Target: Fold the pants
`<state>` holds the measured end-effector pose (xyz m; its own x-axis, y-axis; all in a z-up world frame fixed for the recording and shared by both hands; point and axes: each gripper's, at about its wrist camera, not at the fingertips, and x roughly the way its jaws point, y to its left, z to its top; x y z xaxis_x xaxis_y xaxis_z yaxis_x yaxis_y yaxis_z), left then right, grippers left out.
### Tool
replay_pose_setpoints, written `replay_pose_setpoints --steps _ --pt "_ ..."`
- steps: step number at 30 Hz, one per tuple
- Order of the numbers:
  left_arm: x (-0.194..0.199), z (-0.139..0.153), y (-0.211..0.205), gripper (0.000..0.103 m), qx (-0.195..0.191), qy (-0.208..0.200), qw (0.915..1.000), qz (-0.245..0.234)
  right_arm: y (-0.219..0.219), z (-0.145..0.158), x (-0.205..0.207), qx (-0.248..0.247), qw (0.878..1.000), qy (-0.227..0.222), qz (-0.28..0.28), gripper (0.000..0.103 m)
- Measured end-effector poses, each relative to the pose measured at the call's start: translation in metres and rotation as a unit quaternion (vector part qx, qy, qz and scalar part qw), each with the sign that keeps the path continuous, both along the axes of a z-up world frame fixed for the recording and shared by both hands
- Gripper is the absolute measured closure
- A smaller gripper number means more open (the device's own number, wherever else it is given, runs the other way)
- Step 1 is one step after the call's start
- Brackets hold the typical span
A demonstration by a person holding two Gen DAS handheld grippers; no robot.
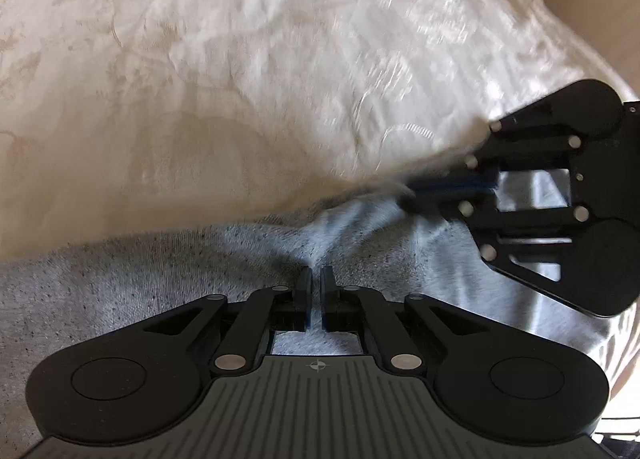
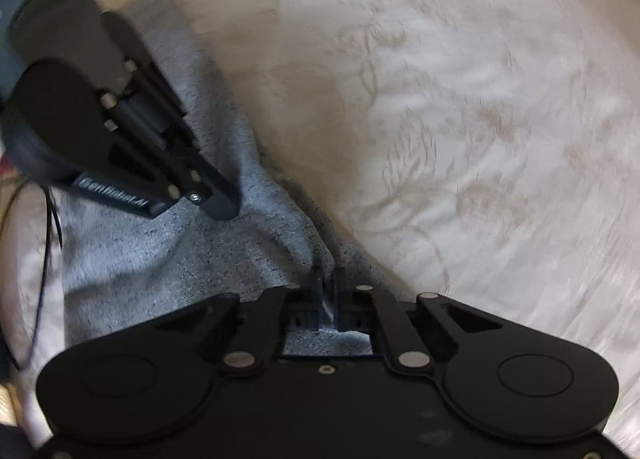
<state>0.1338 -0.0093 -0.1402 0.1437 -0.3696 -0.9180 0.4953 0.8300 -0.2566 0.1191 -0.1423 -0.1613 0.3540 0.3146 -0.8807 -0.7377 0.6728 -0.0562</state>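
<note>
Where blur smears—pants (image 2: pixel 168 259) edge indistinct

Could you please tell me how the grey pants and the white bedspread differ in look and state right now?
The grey pants are a speckled heather knit; the white bedspread is pale with a faint leafy pattern. The pants are pulled up into ridges where the left gripper and right gripper pinch them; the bedspread lies spread out, only lightly wrinkled, with no gripper on it. The pants lie on top, the bedspread underneath. Both are soft fabric.
</note>
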Motion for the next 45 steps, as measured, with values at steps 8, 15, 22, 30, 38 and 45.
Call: replay_pose_setpoints --steps 8,15,22,30,38,45 --pt "0.0 0.01 -0.012 0.086 -0.006 -0.023 0.9994 -0.024 0.001 -0.004 0.033 0.018 0.997 -0.019 -0.079 0.101" --pt "0.011 -0.005 0.004 0.083 0.011 -0.018 0.9996 0.019 -0.068 0.033 0.002 0.093 0.973 -0.017 -0.212 0.097" --pt "0.015 -0.01 0.016 0.083 0.009 -0.007 0.9987 0.051 -0.096 0.021 -0.038 0.063 0.969 0.009 -0.238 0.095" --pt "0.015 -0.009 0.015 0.083 0.012 -0.005 0.9979 0.063 -0.118 -0.028 0.005 0.026 0.938 0.038 -0.342 0.099" --pt "-0.019 0.033 -0.001 0.081 -0.025 -0.043 0.9987 0.008 -0.137 0.028 -0.04 0.075 0.917 0.002 -0.392 0.089" --pt "-0.076 0.012 -0.007 0.08 -0.007 -0.004 0.999 -0.044 -0.119 0.008 -0.159 0.017 0.912 0.061 -0.406 0.083"
